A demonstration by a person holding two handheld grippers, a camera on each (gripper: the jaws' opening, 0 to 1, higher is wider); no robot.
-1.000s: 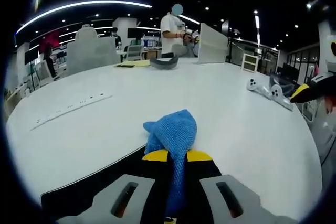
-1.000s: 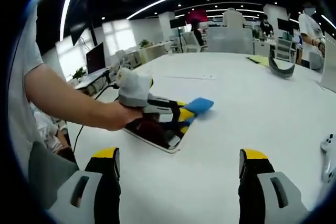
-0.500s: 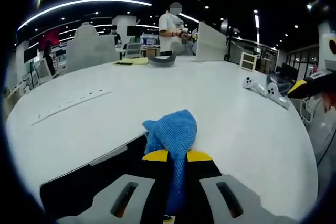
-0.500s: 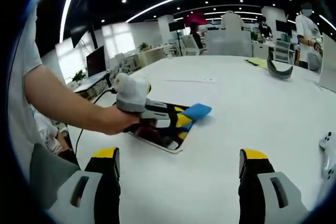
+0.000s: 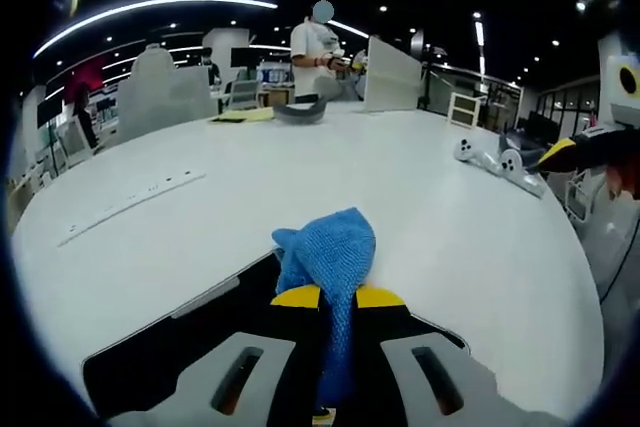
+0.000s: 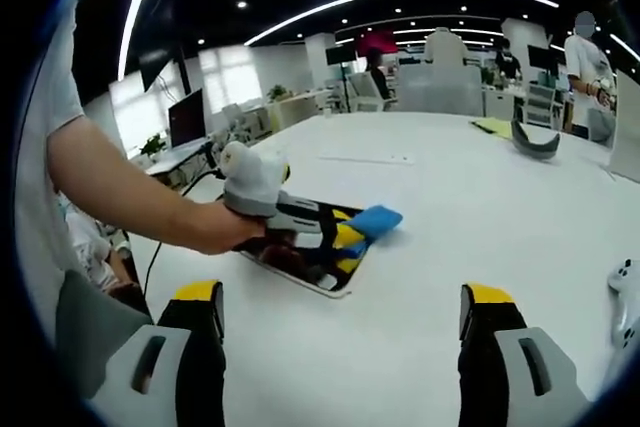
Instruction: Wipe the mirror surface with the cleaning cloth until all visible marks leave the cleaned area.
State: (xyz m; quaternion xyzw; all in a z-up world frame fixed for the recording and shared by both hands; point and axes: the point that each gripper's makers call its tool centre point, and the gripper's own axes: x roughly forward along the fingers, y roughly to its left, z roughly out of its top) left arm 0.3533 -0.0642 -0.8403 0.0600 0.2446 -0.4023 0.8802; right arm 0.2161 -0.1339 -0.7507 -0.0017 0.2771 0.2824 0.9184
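The left tool pinches the blue cloth over the mirror; the right tool gapes wide.

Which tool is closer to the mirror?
Left. The left tool sits right over the mirror, shut on the blue cloth. The right tool hangs open, back from the mirror's near edge.

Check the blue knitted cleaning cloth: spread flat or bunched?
Bunched. The blue knitted cleaning cloth is pinched between the left gripper jaws, its free end humped at the dark mirror edge.
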